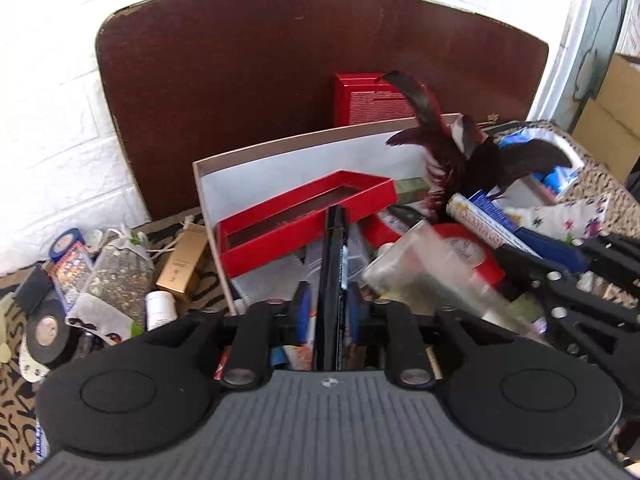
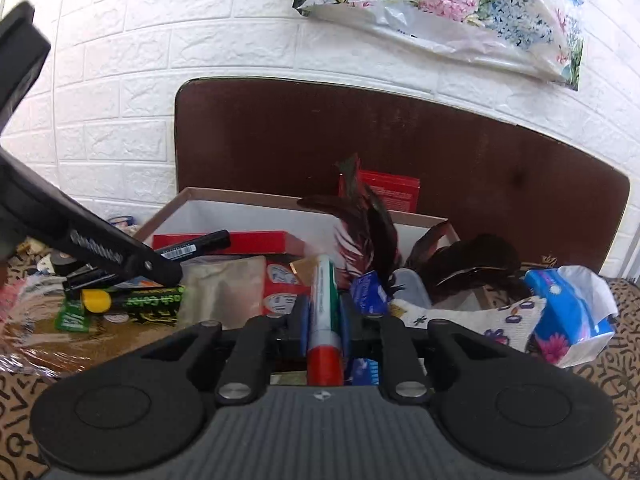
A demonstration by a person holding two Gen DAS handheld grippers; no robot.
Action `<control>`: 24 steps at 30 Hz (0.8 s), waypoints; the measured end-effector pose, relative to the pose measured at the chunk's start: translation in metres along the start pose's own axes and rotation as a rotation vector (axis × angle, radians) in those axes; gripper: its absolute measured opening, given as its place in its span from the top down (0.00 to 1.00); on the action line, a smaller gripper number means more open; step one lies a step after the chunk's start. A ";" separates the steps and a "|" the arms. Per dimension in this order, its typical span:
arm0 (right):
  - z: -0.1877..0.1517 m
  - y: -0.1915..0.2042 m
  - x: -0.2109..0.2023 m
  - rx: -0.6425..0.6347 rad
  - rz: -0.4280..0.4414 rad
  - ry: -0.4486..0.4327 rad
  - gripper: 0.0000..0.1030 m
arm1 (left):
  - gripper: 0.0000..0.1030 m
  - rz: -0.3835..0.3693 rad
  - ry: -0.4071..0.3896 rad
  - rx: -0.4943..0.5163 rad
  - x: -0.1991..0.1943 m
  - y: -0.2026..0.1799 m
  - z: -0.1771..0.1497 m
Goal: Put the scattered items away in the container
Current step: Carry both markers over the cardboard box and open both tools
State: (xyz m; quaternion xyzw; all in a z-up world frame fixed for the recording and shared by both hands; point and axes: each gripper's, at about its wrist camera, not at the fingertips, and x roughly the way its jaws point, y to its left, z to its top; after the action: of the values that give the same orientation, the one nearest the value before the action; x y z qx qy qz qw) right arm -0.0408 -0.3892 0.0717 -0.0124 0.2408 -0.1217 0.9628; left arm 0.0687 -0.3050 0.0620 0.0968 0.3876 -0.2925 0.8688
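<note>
Left gripper [image 1: 335, 276] fingers clamp a black pen [image 1: 334, 264] over the white box [image 1: 280, 152] | right gripper [image 2: 325, 322] fingers grip a red-capped marker [image 2: 323, 320]

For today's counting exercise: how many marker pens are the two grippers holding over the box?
2. A black pen is clamped in the left gripper; a white pen with a red end is in the right gripper. Others may lie hidden in the cluttered box.

Tray [image 1: 304, 216] lies in box [image 1: 280, 148]; carton [image 1: 360, 100] behind — feathers [image 1: 452, 148] rightward.
</note>
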 end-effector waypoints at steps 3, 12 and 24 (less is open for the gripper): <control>0.004 0.005 -0.011 -0.012 -0.008 -0.030 0.56 | 0.40 0.021 -0.029 0.007 -0.012 0.001 -0.004; 0.015 0.037 -0.059 0.004 0.068 -0.133 0.29 | 0.10 0.035 -0.186 -0.009 -0.085 0.016 -0.024; -0.032 0.169 -0.086 -0.048 0.384 -0.157 0.28 | 0.03 0.289 -0.169 -0.124 -0.124 0.161 -0.126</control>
State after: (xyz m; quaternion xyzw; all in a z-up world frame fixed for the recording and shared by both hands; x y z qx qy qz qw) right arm -0.0904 -0.2036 0.0692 0.0014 0.1657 0.0709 0.9836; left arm 0.0194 -0.0705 0.0570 0.0728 0.3126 -0.1473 0.9356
